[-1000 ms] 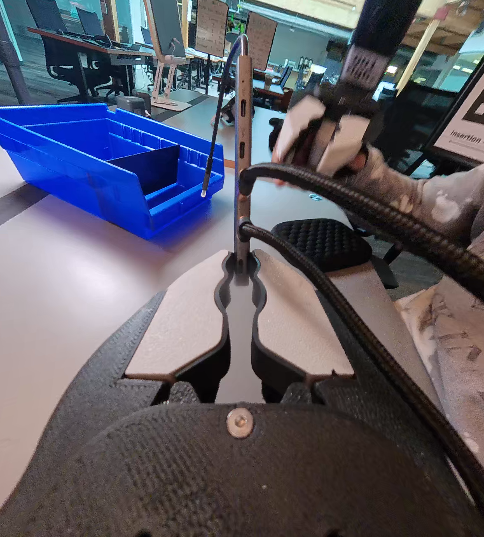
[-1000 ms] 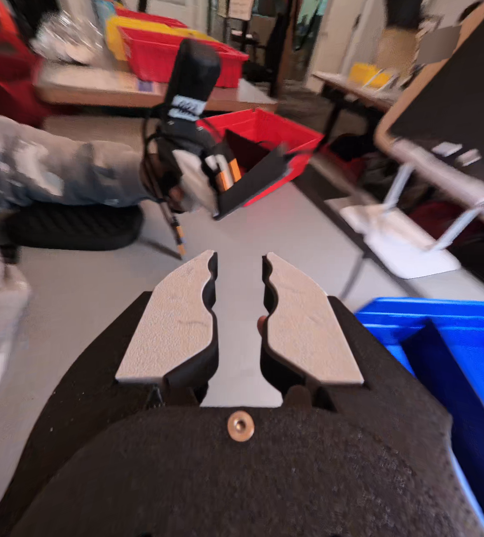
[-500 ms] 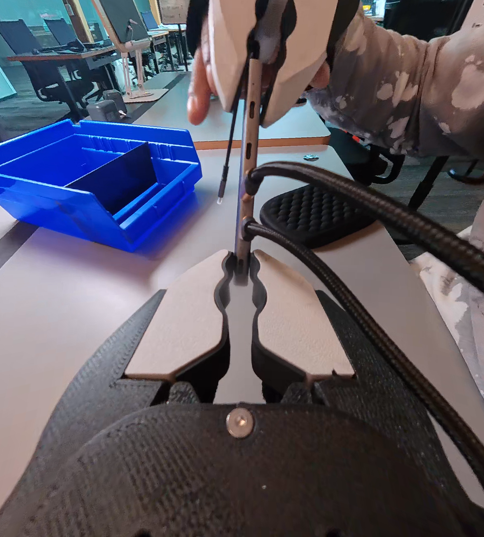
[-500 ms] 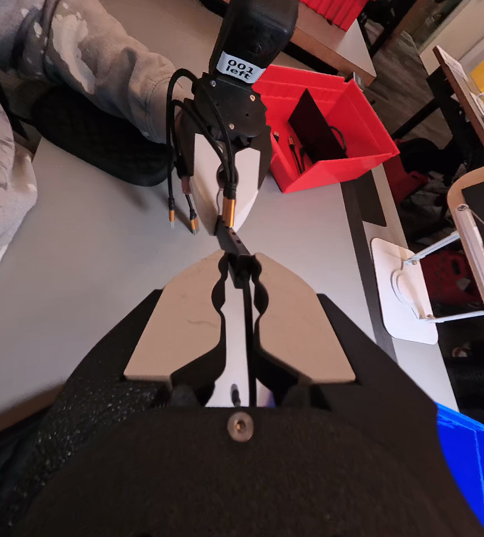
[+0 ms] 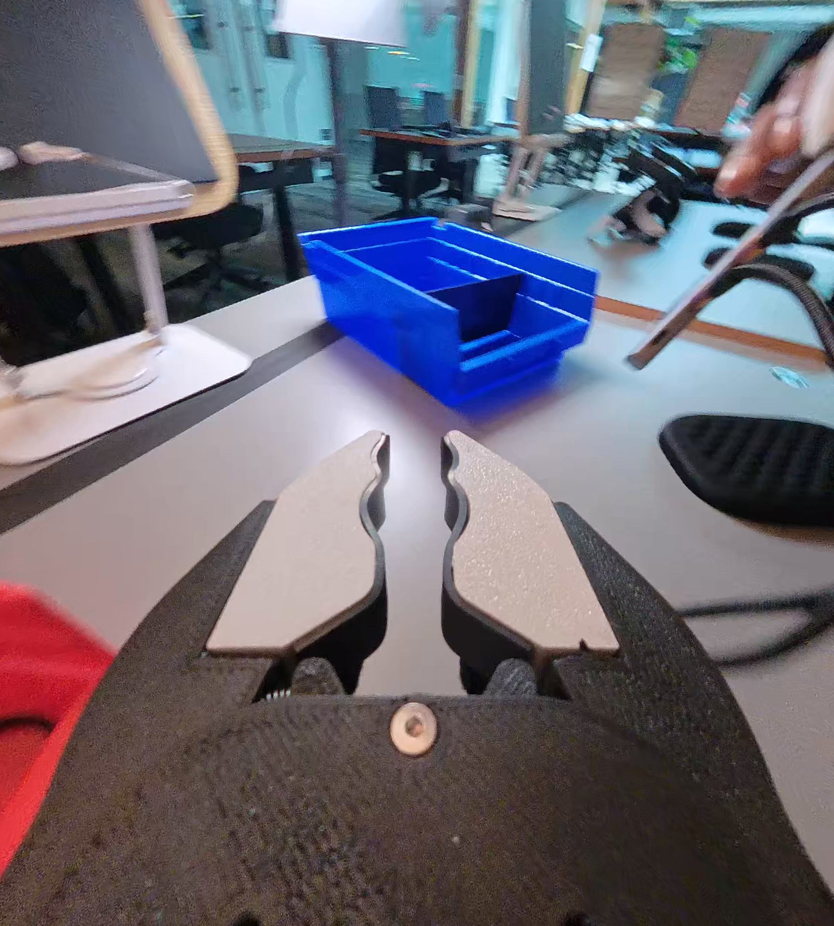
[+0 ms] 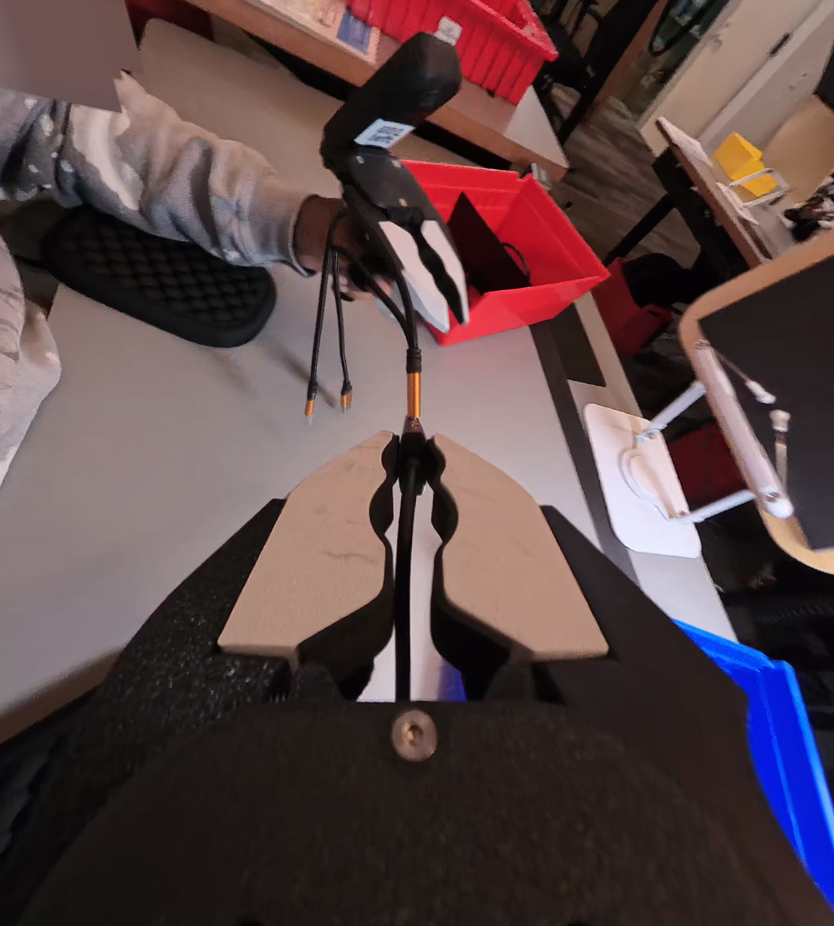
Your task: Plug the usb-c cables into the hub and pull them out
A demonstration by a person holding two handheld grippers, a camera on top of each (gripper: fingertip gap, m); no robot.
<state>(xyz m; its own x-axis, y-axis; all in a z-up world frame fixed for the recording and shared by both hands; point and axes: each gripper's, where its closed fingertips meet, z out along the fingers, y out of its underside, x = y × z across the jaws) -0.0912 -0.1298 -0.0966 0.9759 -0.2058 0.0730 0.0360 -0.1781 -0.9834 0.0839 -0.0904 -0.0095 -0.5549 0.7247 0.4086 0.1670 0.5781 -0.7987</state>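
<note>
My left gripper (image 5: 415, 446) is open and empty above the grey table (image 5: 204, 501); it also shows in the right wrist view (image 6: 454, 321), open, with nothing between its fingers. My right gripper (image 6: 414, 441) is shut on the end of the slim dark grey hub (image 6: 413, 443), whose own black cable runs back between the fingers. In the left wrist view the hub (image 5: 735, 270) hangs tilted at the upper right. One orange-collared USB-C plug (image 6: 413, 388) sits in the hub. Two other orange-tipped cables (image 6: 327, 401) dangle loose from the hand behind the left gripper.
A blue bin (image 5: 404, 310) stands on the table ahead of the left gripper. A red bin (image 6: 530, 295) stands behind it in the right wrist view. A black padded rest (image 5: 775, 466) lies at the right. A white-based stand (image 5: 79, 371) holding a board is at the left. Across from one pair of fingers to the other is roughly 20 cm.
My left gripper opened, let go of the hub and drew away to the left. My right gripper closed on the hub's other end and now holds it alone.
</note>
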